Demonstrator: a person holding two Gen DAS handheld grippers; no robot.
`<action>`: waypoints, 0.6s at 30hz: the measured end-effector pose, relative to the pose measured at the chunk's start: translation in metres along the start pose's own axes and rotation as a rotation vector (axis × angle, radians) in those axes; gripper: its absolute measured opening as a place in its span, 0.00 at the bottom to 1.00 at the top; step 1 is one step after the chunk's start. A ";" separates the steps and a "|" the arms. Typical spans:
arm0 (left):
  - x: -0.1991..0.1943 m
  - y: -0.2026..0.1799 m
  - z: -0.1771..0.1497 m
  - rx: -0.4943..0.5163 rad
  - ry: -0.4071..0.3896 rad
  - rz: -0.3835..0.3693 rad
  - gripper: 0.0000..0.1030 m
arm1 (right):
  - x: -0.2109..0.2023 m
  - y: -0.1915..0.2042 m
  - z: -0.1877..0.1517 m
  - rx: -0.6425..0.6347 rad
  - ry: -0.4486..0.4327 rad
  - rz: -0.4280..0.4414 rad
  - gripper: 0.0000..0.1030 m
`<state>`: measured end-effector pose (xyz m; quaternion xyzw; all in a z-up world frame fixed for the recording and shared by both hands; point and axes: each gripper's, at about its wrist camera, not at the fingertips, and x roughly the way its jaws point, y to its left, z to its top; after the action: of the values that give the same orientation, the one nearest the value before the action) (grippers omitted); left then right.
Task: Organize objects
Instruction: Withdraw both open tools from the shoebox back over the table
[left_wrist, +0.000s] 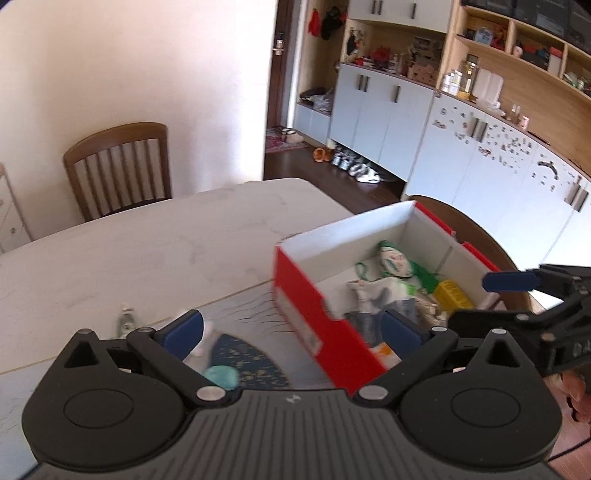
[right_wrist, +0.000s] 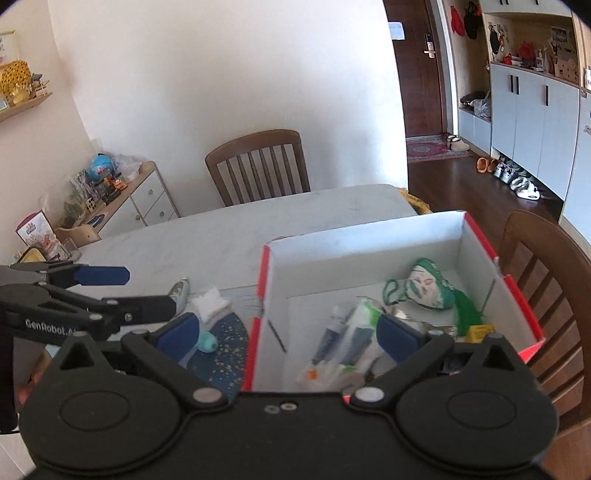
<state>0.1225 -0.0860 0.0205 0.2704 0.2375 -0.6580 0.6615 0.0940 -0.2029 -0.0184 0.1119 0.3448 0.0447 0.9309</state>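
Observation:
A red and white shoebox (left_wrist: 303, 306) (right_wrist: 369, 254) stands open on the pale table (left_wrist: 147, 251) (right_wrist: 221, 236). Inside lie a doll head with green hair (left_wrist: 393, 260) (right_wrist: 424, 288), a small yellow box (left_wrist: 452, 295) (right_wrist: 480, 332) and several tubes (right_wrist: 332, 339). Left of the box, a teal object (left_wrist: 221, 376) (right_wrist: 208, 341) rests on a dark blue speckled mat (left_wrist: 247, 362) (right_wrist: 225, 347), with a white pad (right_wrist: 210, 302) and a small tube (left_wrist: 127, 321) (right_wrist: 181, 290) beyond. My left gripper (left_wrist: 291, 328) (right_wrist: 144, 291) is open above the box's near left corner. My right gripper (right_wrist: 286, 332) (left_wrist: 495, 299) is open over the box. Neither holds anything.
A wooden chair (left_wrist: 118, 166) (right_wrist: 258, 166) stands at the table's far side and another (right_wrist: 546, 280) is right of the box. A low cabinet with toys (right_wrist: 122, 195) is at the far left. Cupboards and shoes line the right wall.

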 end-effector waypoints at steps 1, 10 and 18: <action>-0.001 0.007 -0.001 -0.004 -0.001 0.006 1.00 | 0.002 0.006 -0.001 -0.002 0.003 0.002 0.99; -0.011 0.075 0.004 -0.045 -0.014 0.050 1.00 | 0.024 0.056 -0.005 -0.043 0.027 0.022 0.99; -0.004 0.128 0.004 -0.132 -0.044 0.027 1.00 | 0.051 0.101 -0.005 -0.102 0.060 0.055 0.99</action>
<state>0.2503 -0.0878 0.0319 0.2148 0.2623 -0.6376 0.6918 0.1288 -0.0954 -0.0308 0.0723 0.3667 0.0911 0.9230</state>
